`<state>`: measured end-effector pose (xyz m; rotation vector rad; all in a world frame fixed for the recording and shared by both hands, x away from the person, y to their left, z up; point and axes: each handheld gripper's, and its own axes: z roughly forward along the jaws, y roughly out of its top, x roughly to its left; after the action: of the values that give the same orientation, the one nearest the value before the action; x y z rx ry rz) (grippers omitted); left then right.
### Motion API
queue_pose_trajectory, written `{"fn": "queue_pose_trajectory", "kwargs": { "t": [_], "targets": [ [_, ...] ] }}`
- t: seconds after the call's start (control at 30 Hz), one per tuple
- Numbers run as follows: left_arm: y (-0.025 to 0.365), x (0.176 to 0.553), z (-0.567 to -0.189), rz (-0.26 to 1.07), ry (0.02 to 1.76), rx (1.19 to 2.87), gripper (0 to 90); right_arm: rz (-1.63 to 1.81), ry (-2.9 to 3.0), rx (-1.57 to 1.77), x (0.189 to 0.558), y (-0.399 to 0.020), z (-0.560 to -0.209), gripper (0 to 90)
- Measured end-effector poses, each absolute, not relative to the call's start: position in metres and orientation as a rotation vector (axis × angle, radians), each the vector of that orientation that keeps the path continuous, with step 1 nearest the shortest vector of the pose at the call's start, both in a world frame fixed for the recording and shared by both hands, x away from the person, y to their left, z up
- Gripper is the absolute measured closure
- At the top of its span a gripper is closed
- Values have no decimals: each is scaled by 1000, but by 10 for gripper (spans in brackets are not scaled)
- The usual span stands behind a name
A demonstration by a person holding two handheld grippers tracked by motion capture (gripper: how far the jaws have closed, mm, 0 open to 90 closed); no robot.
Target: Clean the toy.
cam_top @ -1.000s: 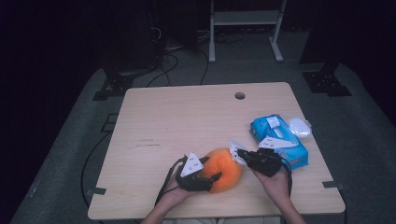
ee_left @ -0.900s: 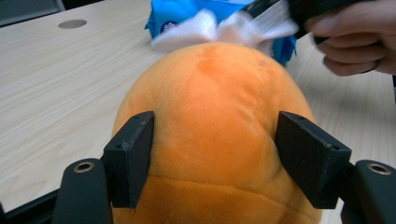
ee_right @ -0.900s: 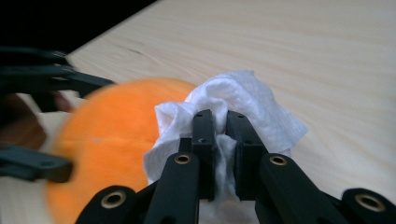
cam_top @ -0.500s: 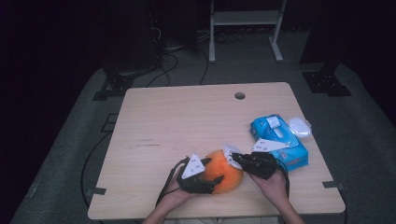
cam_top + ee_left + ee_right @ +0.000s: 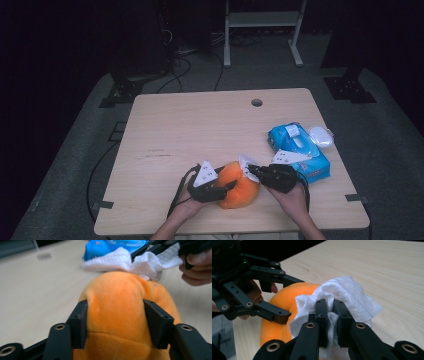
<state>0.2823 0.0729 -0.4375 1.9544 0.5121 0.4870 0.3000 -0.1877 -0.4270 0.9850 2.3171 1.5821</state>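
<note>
Left hand-held gripper point(image 5: 115, 322), jaws just closing, clamps the orange plush toy point(image 5: 125, 315); right hand-held gripper point(image 5: 330, 315), pinching a white wipe point(image 5: 347, 293), presses it against the plush; wiping looks barely begun.

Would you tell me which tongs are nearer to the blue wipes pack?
Right. The right tongs, shut on a white wipe, sit just beside the blue wipes pack; the left tongs grip the orange plush toy, farther away.
</note>
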Motion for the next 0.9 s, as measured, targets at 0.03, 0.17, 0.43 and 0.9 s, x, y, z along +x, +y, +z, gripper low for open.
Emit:
{"fn": "queue_pose_trajectory", "kwargs": {
  "t": [0.03, 0.17, 0.43, 0.9],
  "targets": [
    [72, 281, -434, 553, 475, 1964, 437, 1574, 2313, 982, 300, -188, -426, 817],
    [67, 275, -436, 647, 413, 1980, 438, 1603, 2267, 999, 303, -190, -422, 816],
    [73, 274, -430, 492, 466, 1938, 179, 1612, 2308, 971, 298, -182, -430, 816],
    [71, 276, -427, 616, 460, 1927, 423, 1616, 2241, 901, 291, -177, -414, 816]
  ]
}}
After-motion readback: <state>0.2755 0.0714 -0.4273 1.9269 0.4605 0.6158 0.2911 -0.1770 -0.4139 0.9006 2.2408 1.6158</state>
